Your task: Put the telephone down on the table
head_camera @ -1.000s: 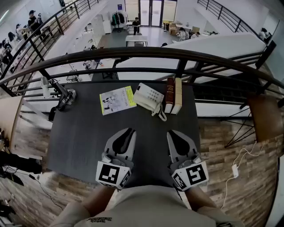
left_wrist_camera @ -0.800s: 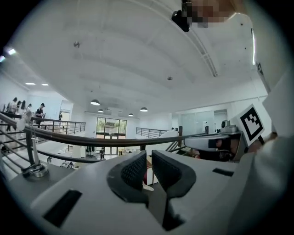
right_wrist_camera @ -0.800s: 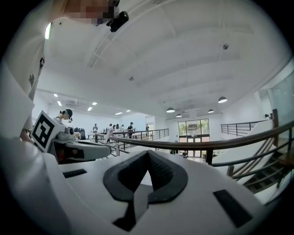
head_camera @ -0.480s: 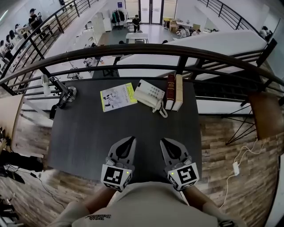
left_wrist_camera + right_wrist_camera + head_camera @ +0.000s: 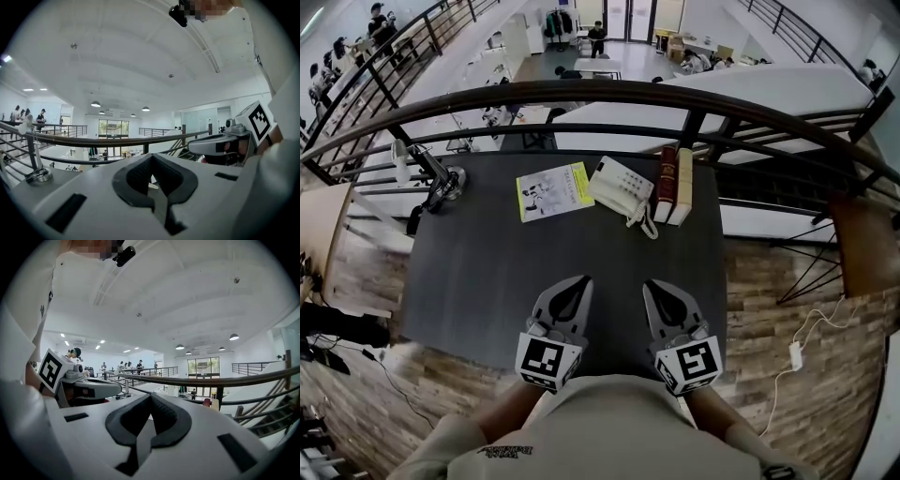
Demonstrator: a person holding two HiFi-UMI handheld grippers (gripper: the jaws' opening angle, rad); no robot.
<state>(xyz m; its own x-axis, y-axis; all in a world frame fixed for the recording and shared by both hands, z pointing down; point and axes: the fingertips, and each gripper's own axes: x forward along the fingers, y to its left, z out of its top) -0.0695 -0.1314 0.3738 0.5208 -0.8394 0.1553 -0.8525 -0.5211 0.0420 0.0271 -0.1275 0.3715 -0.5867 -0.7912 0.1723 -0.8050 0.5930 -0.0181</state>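
Note:
The white telephone rests on the dark table near its far edge, handset on its cradle and coiled cord trailing to the right. My left gripper and right gripper lie side by side low over the table's near part, far from the telephone. Both are shut with nothing between the jaws. In the left gripper view my left gripper has its tips together, as does my right gripper in the right gripper view.
A yellow-edged booklet lies left of the telephone and two upright books stand to its right. A lamp clamp grips the far left corner. A dark railing runs behind the table, with a drop to a lower floor beyond.
Both grippers have sunk and drawn back toward the table's near edge, a little closer together. The telephone, booklet and books have not moved.

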